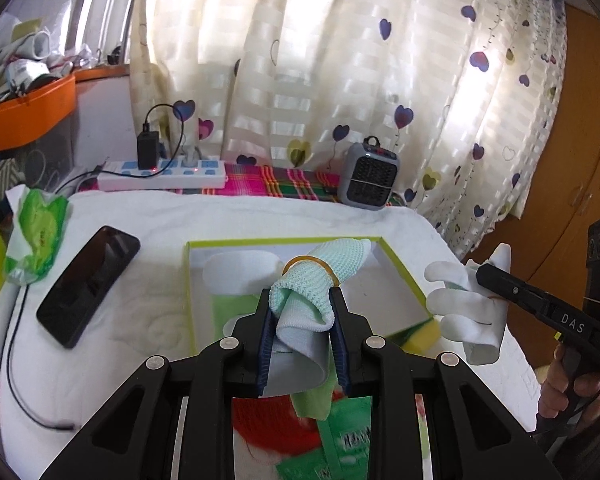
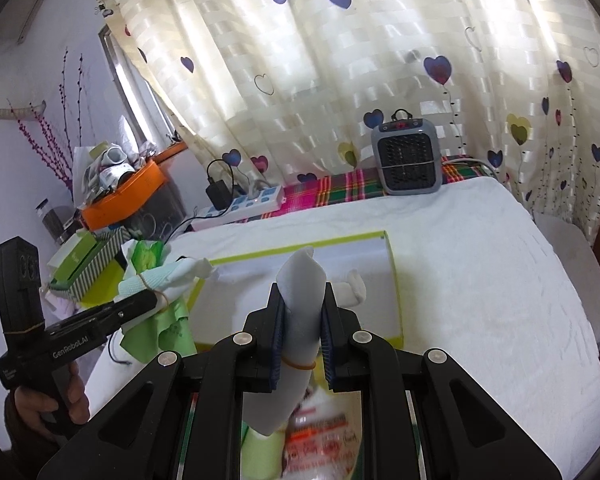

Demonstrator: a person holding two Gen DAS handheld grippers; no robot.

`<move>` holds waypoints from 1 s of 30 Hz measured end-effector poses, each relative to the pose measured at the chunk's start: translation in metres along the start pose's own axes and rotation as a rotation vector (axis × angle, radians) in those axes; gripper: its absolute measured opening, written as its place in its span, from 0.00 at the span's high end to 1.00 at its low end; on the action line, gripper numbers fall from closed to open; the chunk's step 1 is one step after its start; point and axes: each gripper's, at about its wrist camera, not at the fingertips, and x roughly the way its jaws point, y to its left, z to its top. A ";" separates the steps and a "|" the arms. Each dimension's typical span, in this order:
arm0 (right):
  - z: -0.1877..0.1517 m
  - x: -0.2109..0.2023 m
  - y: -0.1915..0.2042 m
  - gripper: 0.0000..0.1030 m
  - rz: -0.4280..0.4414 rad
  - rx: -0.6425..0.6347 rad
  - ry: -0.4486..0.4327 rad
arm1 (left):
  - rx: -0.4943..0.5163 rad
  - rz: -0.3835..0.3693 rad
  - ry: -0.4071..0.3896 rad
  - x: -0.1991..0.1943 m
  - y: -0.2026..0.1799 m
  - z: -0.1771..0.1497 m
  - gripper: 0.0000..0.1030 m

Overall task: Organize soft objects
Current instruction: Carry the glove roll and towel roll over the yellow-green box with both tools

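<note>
My left gripper (image 1: 300,312) is shut on a mint-green knit bundle (image 1: 320,276) bound with a rubber band, held above the near edge of a shallow box with a lime-green rim (image 1: 284,242). A white soft item (image 1: 240,270) lies inside the box. My right gripper (image 2: 302,312) is shut on a white glove bundle (image 2: 302,280) with a rubber band, held over the box's (image 2: 394,280) near edge. The right gripper with the white glove (image 1: 460,308) shows at the right of the left wrist view. The left gripper with the mint bundle (image 2: 164,280) shows at the left of the right wrist view.
A black phone (image 1: 88,284) and a green tissue pack (image 1: 36,236) lie on the white towel at the left. A power strip (image 1: 164,172) and a small grey heater (image 1: 368,178) stand at the back. A yellow-green sponge (image 1: 424,332) lies by the box's near right corner.
</note>
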 end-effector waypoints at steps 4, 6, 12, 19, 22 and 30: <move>0.014 0.022 -0.002 0.84 0.004 0.001 0.023 | 0.007 0.022 0.011 0.017 0.007 0.012 0.76; 0.019 0.033 -0.002 0.84 0.007 -0.002 0.034 | 0.007 0.029 0.020 0.027 0.010 0.017 0.76; 0.026 0.083 -0.013 0.84 -0.013 0.010 0.120 | -0.007 0.030 0.079 0.067 0.022 0.025 0.76; 0.028 0.127 -0.021 0.84 -0.031 0.014 0.201 | -0.015 0.031 0.106 0.099 0.030 0.029 0.76; 0.030 0.139 -0.022 0.84 -0.040 0.009 0.217 | -0.030 0.038 0.122 0.112 0.036 0.030 0.76; 0.028 0.159 -0.028 0.83 -0.147 -0.033 0.268 | -0.019 0.054 0.164 0.132 0.041 0.022 0.75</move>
